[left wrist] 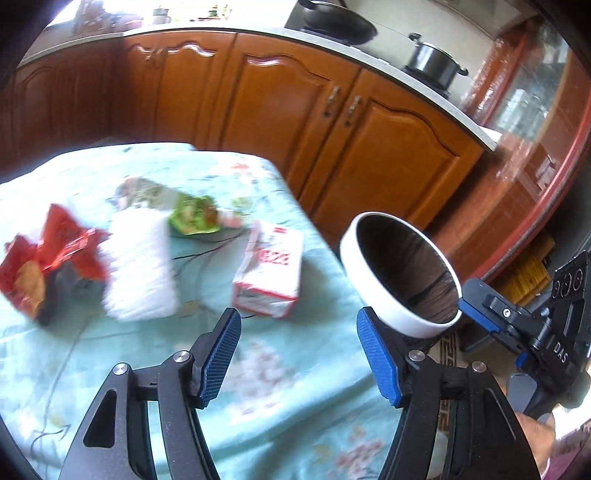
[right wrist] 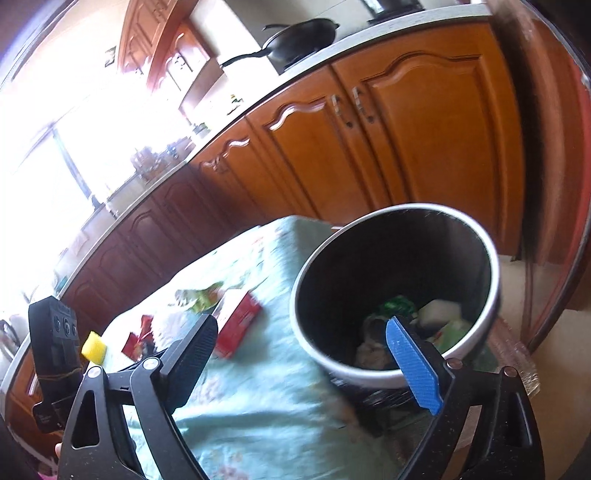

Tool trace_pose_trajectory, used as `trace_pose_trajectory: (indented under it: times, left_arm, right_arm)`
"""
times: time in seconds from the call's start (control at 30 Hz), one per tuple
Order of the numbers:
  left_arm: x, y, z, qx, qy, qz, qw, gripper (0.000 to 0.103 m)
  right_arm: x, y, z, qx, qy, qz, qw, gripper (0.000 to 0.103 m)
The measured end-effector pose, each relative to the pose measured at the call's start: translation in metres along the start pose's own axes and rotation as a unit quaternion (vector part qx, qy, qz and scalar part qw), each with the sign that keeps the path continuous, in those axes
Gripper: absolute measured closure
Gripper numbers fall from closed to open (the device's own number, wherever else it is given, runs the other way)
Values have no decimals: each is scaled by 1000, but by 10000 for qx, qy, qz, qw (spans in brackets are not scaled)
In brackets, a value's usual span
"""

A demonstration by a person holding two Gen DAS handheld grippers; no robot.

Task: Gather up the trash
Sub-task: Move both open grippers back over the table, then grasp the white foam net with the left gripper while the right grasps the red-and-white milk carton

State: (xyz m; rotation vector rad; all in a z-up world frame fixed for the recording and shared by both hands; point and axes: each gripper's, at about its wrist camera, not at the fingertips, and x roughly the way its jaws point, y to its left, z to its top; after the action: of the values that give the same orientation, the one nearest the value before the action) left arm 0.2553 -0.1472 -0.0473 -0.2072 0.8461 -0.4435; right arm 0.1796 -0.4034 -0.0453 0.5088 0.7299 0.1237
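On the pale green tablecloth (left wrist: 288, 424) lie a red snack bag (left wrist: 44, 266), a white crumpled wrapper (left wrist: 140, 266), a green packet (left wrist: 194, 216) and a red-and-white carton (left wrist: 271, 273). A white-rimmed round bin (left wrist: 399, 277) stands off the table's right edge. My left gripper (left wrist: 299, 354) is open and empty, hovering over the table near the carton. My right gripper (right wrist: 306, 362) is open and empty, with its right finger over the bin (right wrist: 395, 288), which holds several pieces of trash. The carton (right wrist: 238, 325) and red bag (right wrist: 138, 338) also show in the right wrist view.
Wooden kitchen cabinets (left wrist: 332, 122) run behind the table, with a wok (left wrist: 336, 18) and a pot (left wrist: 436, 61) on the counter. A glass-front cabinet (left wrist: 528, 110) stands at the right. The other gripper's body (left wrist: 535, 325) is just right of the bin.
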Motion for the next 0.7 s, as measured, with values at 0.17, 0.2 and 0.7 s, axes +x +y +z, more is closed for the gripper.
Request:
trace_pose_trajectory:
  times: [0.17, 0.2, 0.7]
  left_arm:
    - [-24, 30, -12, -340, -65, 189, 9992, 35]
    - [-28, 35, -14, -387, -81, 210, 9990, 35]
    - [-52, 74, -7, -628, -216, 578, 9961, 35]
  right_arm:
    - [16, 30, -14, -216, 228, 185, 9993, 7]
    - [19, 34, -15, -232, 270, 206, 9992, 7]
    - [70, 91, -26, -489, 592, 195, 9969, 7]
